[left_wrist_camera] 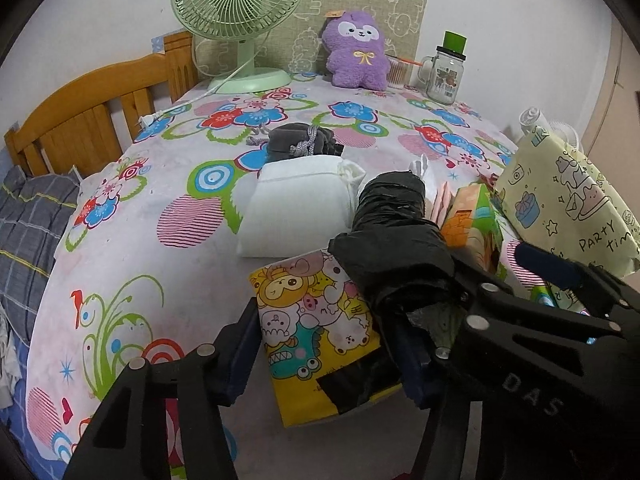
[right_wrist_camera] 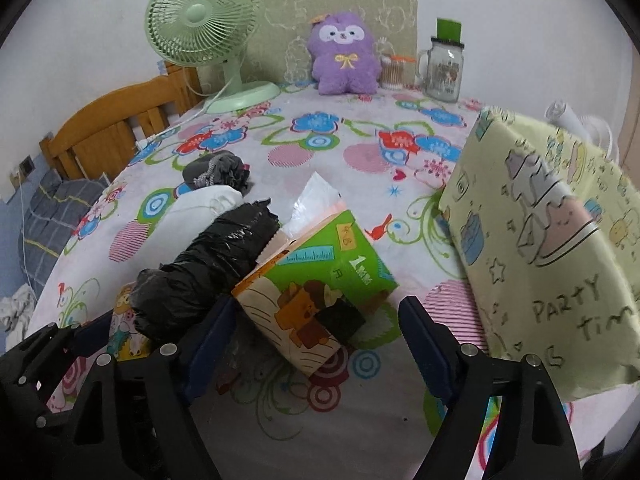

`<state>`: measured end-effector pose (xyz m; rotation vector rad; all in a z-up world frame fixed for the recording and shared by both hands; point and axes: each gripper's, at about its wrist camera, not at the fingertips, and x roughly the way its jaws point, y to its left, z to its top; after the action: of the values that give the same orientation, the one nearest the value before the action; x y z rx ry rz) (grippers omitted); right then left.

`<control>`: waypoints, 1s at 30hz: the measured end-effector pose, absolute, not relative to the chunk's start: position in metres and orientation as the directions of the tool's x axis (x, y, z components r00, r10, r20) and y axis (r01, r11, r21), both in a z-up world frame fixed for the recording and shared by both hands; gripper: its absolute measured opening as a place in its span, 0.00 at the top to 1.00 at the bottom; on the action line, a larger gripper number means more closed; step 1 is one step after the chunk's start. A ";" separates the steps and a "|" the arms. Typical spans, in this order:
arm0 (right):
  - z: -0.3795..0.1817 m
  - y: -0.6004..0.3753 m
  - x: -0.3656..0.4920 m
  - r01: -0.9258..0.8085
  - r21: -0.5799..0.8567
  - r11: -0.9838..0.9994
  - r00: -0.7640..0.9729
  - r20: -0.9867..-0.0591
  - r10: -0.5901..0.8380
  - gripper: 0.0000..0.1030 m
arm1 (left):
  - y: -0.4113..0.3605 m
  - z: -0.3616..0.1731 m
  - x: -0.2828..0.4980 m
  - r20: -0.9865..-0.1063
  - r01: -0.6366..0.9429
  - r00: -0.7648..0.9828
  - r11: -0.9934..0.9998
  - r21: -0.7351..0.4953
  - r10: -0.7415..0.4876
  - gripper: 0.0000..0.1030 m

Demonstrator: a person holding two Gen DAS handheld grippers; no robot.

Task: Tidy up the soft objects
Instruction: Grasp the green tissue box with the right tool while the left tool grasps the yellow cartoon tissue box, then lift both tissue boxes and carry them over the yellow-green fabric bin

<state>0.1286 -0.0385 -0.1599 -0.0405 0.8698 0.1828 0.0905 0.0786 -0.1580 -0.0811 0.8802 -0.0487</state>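
The left gripper (left_wrist_camera: pixel 328 354) stands about half open, its blue pads either side of a yellow cartoon-print pack (left_wrist_camera: pixel 320 336); whether the pads press on it I cannot tell. A black plastic roll (left_wrist_camera: pixel 394 236) lies across that pack's right side, tilted up toward a white pouch (left_wrist_camera: pixel 298 204) and a grey drawstring bag (left_wrist_camera: pixel 300 142) behind it. The right gripper (right_wrist_camera: pixel 316 344) is wide open, its pads clear on both sides of a green and orange tissue pack (right_wrist_camera: pixel 320 292), gripping nothing. To its right leans a pale yellow "PARTY time" pack (right_wrist_camera: pixel 544 240). All lie on a flowered tablecloth (left_wrist_camera: pixel 168 184); at the far edge stand a green fan (left_wrist_camera: pixel 240 20), a purple plush toy (left_wrist_camera: pixel 356 54) and a glass jar mug (left_wrist_camera: pixel 444 76)
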 end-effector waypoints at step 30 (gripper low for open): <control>-0.135 -0.049 0.108 -0.193 0.059 0.979 0.676 -0.715 0.176 0.41 | 0.070 -0.136 0.074 -0.732 0.013 0.679 0.998 -0.061 -0.054 0.52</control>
<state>0.1084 -0.0489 -0.1354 -0.0214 0.8016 0.2074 0.0745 0.0696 -0.1360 -0.0520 0.8236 -0.0374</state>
